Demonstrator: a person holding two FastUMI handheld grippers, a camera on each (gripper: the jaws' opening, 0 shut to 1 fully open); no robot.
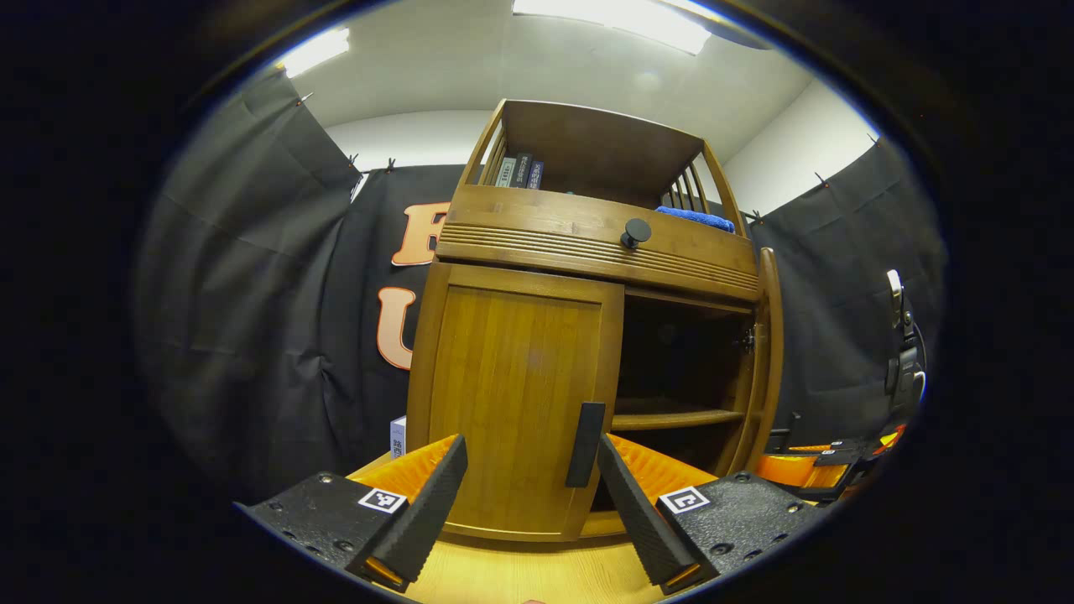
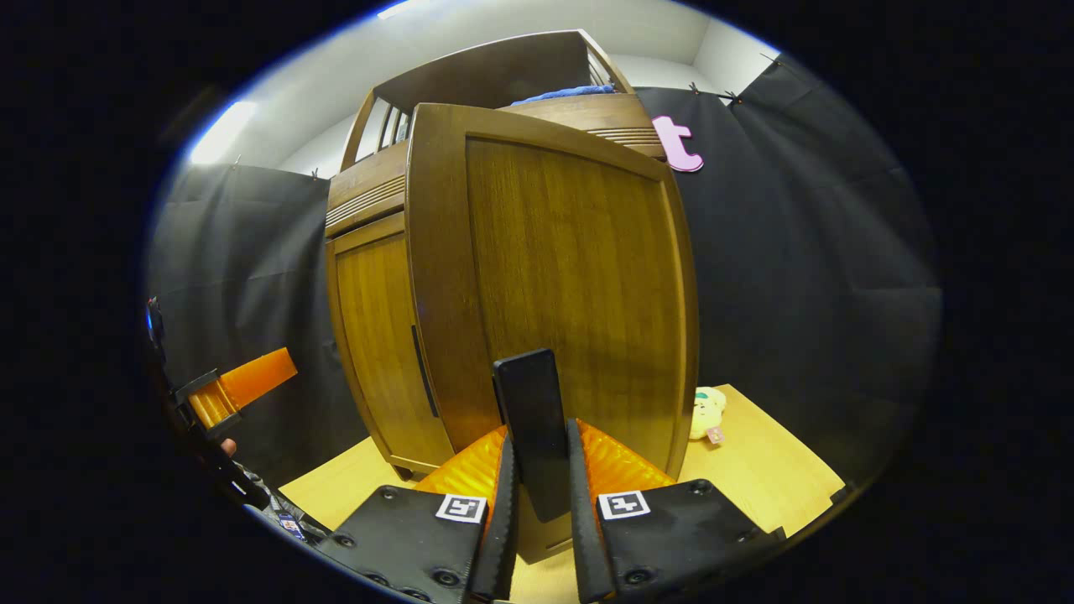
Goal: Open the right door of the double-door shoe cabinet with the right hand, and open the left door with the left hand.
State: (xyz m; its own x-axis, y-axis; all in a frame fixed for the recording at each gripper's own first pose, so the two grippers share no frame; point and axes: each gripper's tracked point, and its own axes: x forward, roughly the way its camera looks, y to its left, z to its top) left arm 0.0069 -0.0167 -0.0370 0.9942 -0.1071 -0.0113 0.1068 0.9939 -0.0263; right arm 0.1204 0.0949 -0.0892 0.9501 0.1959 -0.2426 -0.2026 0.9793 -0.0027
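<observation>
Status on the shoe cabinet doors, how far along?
Done: right wooden door swung open, shelf exposed. In hand: right gripper shut on that door's black bar handle. Left: left wooden door closed; open left gripper near its black handle, not gripping.

Each tool [image 1: 529, 512] — square marker tags, screwed plates.

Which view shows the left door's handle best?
The left gripper view: the left door's handle stands full-face between the open left hand-held gripper. The right gripper view gives it only edge-on, a thin dark strip.
</observation>
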